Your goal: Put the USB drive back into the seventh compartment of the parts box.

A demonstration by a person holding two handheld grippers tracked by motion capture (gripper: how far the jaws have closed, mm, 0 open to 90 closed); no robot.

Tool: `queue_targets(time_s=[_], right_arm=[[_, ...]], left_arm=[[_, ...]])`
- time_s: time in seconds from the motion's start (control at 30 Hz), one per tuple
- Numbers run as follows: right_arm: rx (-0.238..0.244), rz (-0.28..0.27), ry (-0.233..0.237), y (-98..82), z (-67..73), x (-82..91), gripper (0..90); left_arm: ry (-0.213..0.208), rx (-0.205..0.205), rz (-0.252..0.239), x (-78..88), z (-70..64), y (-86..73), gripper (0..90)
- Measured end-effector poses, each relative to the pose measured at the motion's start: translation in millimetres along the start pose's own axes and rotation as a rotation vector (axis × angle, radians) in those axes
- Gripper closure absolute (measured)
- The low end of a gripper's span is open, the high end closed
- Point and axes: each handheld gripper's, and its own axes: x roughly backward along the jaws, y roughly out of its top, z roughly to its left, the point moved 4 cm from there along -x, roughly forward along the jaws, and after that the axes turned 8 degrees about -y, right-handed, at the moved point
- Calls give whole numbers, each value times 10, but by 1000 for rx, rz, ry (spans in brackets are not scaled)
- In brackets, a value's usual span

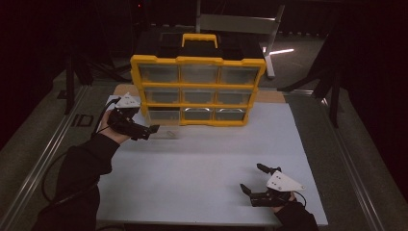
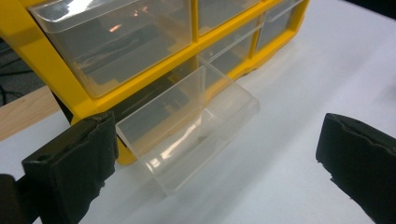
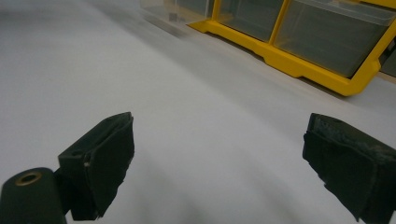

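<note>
At the left of the high view, the left gripper (image 1: 153,129) hangs just beside the bottom left corner of the yellow organizer (image 1: 197,61), its fingers pointing right toward a clear drawer (image 1: 166,132). That drawer is pulled out of the bottom left slot and sticks forward over the white desk (image 1: 202,163). In the left gripper view the drawer (image 2: 187,128) lies between the two black fingers (image 2: 74,163), nearer the left one; they stand wide apart and do not grip it, though whether the left finger touches the drawer's corner is hard to tell. The drawer looks empty apart from a small dark speck on its floor.

The organizer stands upright at the back of the desk, three rows of three drawers, a handle on top.

At the right, near the front edge, the right gripper (image 1: 253,178) rests low over bare desk, well apart from the organizer, its fingers (image 3: 100,161) spread wide with nothing between them.
</note>
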Motion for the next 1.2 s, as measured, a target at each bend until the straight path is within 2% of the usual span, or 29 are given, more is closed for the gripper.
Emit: queue_targets(time_s=[0.27, 0.47, 0.77, 1.1, 1.13, 1.2], right_arm=[[3, 3, 2, -2, 5, -1, 92], [5, 0, 5, 2, 7, -6, 92], [9, -2, 2, 6, 12, -5, 92], [2, 2, 4, 4, 15, -10, 91], [14, 1, 3, 4, 16, -10, 92], [9, 4, 4, 1, 17, -12, 92]], left_arm=[[-7, -7, -23, 51, -91, -220, 1], [-18, -10, -20, 24, -166, -374, 1], [-14, -19, -13, -4, -230, -570, 1], [-7, -14, -44, -3, -329, -760, 1], [1, -18, -45, -8, -340, -782, 1], [-7, -15, -45, -15, -364, -831, 1]])
